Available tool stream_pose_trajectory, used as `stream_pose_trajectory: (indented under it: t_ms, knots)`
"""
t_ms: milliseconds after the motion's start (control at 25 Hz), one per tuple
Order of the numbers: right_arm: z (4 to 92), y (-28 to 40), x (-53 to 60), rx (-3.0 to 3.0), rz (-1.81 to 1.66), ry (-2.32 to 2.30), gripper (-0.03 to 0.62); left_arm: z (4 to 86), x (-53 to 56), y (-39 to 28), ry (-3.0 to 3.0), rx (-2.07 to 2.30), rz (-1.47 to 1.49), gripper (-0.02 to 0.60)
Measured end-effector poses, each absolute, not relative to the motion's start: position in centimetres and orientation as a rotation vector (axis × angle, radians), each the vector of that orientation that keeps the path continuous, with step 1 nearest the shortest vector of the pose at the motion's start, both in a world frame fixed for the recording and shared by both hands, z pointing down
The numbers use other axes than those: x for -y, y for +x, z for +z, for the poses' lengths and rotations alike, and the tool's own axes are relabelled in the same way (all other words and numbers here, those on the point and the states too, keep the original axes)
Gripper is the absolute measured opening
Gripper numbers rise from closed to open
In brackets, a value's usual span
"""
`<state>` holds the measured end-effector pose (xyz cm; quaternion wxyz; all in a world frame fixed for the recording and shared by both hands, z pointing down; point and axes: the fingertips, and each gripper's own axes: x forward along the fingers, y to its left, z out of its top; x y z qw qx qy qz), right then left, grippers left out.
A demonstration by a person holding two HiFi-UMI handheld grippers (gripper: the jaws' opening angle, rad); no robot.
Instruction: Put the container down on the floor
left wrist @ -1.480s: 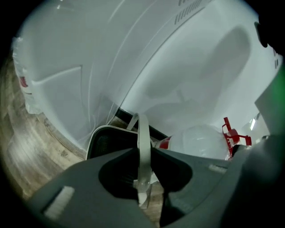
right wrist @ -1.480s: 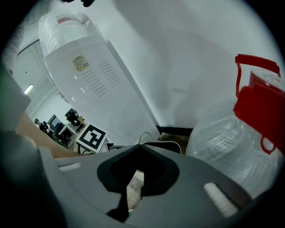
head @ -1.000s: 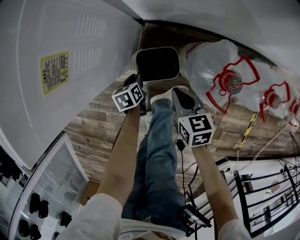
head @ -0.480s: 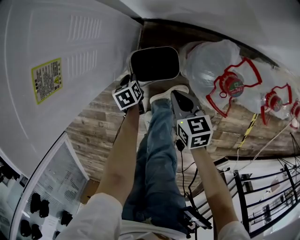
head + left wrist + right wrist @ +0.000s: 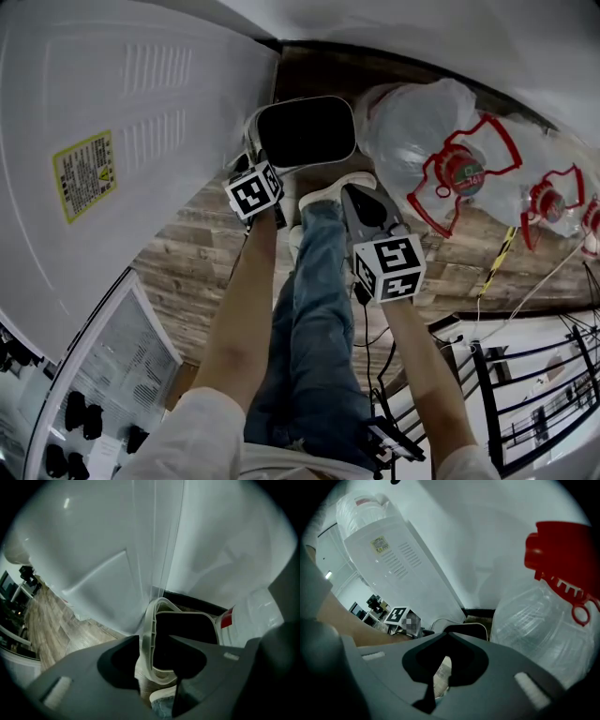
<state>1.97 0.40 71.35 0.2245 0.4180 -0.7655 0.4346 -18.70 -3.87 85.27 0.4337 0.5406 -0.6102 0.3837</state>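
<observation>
Head view, left to right: a white cabinet fills the upper left. Your left claw is clamped on the pale rim of the dark container at upper centre, above the wood floor. Your right claw, closed and empty, points toward a water bottle.

Flat, cool indoor light, almost colourless, with weak shadows. All views bow with fisheye distortion; both gripper views sit in black round vignettes, their near foreground soft. The water dispenser glares white; the container interior reads solid black.
</observation>
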Motion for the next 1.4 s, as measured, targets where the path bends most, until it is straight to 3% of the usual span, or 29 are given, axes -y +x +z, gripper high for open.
stream_pose_trajectory:
  t_ms: [400, 720, 800, 880, 920, 1400]
  knots:
    - [69.6, 2.4, 0.0, 2.146, 1.121, 1.169, 0.023, 82.4, 4.1, -18.5, 1.394, 1.570, 0.966, 0.158]
    - [66.2, 2.6, 1.7, 2.161, 1.043, 1.199, 0.023, 77.8, 5.8, -13.0, 1.659, 1.351, 0.990, 0.137]
    - [65.1, 2.4, 1.9, 2.163, 1.027, 1.199, 0.023, 76.1, 6.5, -11.8, 1.728, 1.320, 0.976, 0.114]
    - [63.7, 2.4, 1.9, 2.160, 0.993, 1.218, 0.023, 74.2, 6.8, -11.3, 1.758, 1.325, 0.966, 0.022]
    - [62.9, 2.7, 2.2, 2.157, 0.960, 1.245, 0.023, 73.2, 7.1, -11.1, 1.768, 1.332, 0.954, 0.008]
    - [51.9, 6.3, 5.4, 2.150, 0.773, 1.465, 0.023, 58.2, 9.8, -7.2, 2.032, 1.294, 0.730, 0.000]
